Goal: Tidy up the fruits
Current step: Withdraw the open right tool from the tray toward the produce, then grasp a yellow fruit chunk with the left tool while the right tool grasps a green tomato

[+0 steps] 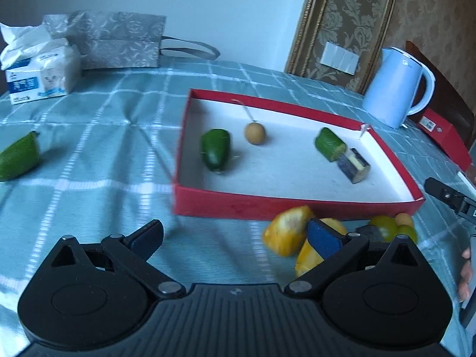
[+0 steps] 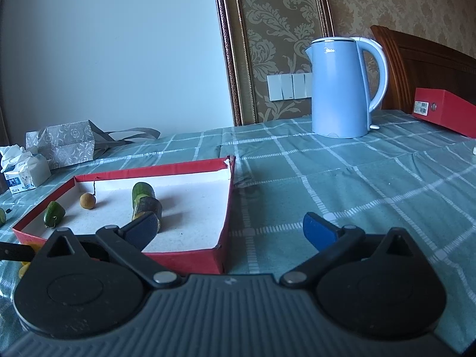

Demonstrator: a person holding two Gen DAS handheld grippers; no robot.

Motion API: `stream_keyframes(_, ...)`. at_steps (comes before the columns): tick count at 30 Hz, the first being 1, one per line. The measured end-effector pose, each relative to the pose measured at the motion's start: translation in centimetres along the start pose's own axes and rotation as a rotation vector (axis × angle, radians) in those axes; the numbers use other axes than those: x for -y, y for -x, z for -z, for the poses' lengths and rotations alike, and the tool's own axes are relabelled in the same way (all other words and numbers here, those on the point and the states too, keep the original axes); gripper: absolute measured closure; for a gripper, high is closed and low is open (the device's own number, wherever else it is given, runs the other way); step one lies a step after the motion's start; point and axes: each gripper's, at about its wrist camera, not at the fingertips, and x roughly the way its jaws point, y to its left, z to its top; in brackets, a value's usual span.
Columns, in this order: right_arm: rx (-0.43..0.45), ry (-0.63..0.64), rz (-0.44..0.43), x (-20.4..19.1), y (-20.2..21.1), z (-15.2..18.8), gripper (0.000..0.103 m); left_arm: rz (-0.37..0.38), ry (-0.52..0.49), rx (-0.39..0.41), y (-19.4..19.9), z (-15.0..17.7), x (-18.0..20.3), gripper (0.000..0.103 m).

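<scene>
Left wrist view: our left hand-held gripper [image 1: 235, 239] stands wide open, empty, over the counter [image 1: 98, 148]. The red tray [image 1: 297, 205] holds an avocado piece [image 1: 215, 152], a longan [image 1: 254, 133] and cucumber pieces [image 1: 328, 143]; orange pieces [image 1: 287, 230] lie just outside its near edge.

Right wrist view: right hand-held gripper [image 2: 230, 230] fully open, empty, over the tray's near corner.

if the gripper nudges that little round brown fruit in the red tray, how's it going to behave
The small round brown fruit will probably roll freely, since it is near-spherical and sits on the flat white floor of the red tray. Its thin stem may make it wobble or veer. It looks light, so a gentle push should suffice.
</scene>
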Motion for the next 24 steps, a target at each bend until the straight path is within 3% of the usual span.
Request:
stream_keyframes(9,-0.037,-0.015,-0.076,-0.1,1.1,0.1,0.000,0.032,-0.053,-0.021,-0.9,-0.8,0.6,0.000)
stream_keyframes(12,-0.052,-0.014,-0.099,0.1,2.2,0.4,0.000,0.030,-0.121,-0.054,-1.7,-0.9,1.2,0.000)
stream_keyframes(18,-0.091,-0.002,-0.117,0.3,3.4,1.5,0.000,-0.021,-0.210,-0.040,-2.2,-0.2,2.5,0.000)
stream_keyframes(24,-0.091,0.057,-0.121,-0.3,4.3,1.8,0.000,-0.054,-0.236,0.006,-1.8,0.3,3.1,0.000)
